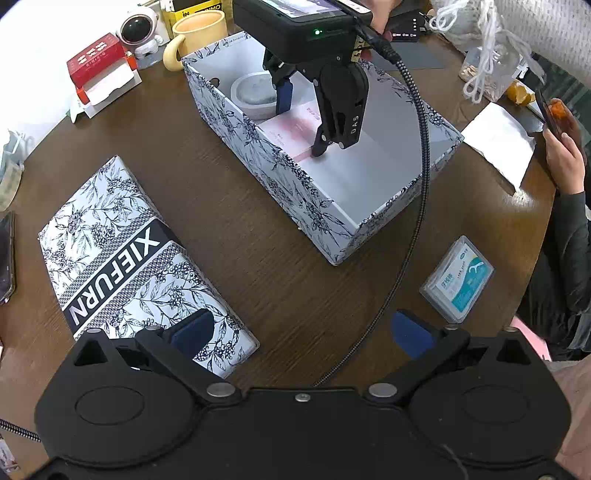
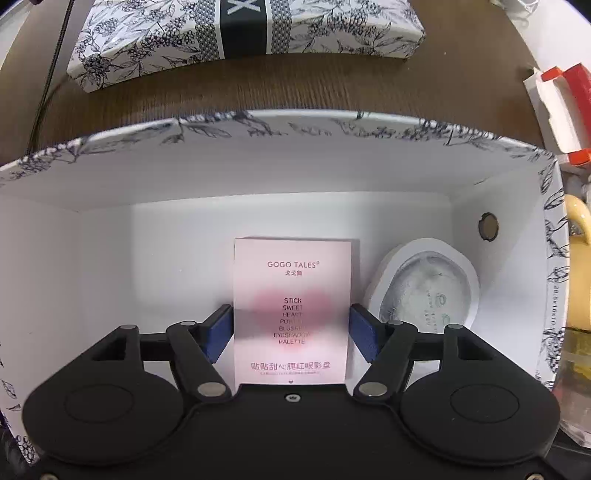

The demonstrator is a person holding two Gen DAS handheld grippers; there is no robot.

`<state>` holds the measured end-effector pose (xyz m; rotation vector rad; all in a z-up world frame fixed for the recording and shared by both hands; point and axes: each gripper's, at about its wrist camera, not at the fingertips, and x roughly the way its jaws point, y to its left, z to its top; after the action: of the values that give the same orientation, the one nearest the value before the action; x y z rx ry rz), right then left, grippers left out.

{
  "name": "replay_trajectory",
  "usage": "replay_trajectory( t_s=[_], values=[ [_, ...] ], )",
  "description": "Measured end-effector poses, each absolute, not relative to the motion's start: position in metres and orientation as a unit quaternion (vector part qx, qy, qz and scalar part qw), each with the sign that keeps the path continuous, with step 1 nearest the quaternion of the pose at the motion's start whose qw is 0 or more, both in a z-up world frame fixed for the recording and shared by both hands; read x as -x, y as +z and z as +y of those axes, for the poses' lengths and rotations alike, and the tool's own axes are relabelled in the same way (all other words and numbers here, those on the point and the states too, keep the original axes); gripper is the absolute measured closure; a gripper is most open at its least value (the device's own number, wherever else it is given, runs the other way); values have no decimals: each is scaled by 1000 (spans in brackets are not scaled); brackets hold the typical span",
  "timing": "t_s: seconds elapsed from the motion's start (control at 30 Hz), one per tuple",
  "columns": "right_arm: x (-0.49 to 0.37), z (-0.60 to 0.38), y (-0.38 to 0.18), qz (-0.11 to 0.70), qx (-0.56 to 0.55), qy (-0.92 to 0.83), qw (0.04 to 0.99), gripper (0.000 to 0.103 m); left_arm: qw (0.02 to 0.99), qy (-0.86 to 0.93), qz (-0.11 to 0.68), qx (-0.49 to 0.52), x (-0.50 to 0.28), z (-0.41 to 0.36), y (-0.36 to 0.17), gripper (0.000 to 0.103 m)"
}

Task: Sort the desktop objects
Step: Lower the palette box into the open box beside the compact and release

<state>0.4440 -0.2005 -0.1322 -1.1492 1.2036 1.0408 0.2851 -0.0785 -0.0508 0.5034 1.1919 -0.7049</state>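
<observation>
An open floral-print box stands in the middle of the brown table. On its floor lie a pink GOGO TALES palette box and a round white jar. My right gripper reaches down into the box, and its blue pads press both long sides of the palette. My left gripper hovers open over bare table. The floral lid lies to its left. A small clear floss case lies to its right.
A yellow mug, an astronaut figure and a red-and-white carton stand behind the box. A braided cable crosses the table. A person's hand and white tissue are at the right.
</observation>
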Motion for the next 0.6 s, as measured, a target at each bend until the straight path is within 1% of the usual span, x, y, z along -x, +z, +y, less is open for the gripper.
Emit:
replay_trajectory(
  t_s=[0.13, 0.23, 0.4, 0.6],
  values=[
    [-440, -199, -122, 502, 483, 448, 561, 22, 743, -321, 541, -228, -282, -79, -49, 0],
    [-435, -197, -113, 487, 490, 444, 571, 7, 744, -322, 541, -226, -279, -80, -47, 0],
    [-425, -192, -92, 473, 490, 439, 586, 7, 749, -323, 531, -230, -269, -82, -40, 0],
    [-413, -194, -61, 437, 492, 419, 626, 6, 757, -320, 521, -232, -253, -84, -28, 0]
  ],
)
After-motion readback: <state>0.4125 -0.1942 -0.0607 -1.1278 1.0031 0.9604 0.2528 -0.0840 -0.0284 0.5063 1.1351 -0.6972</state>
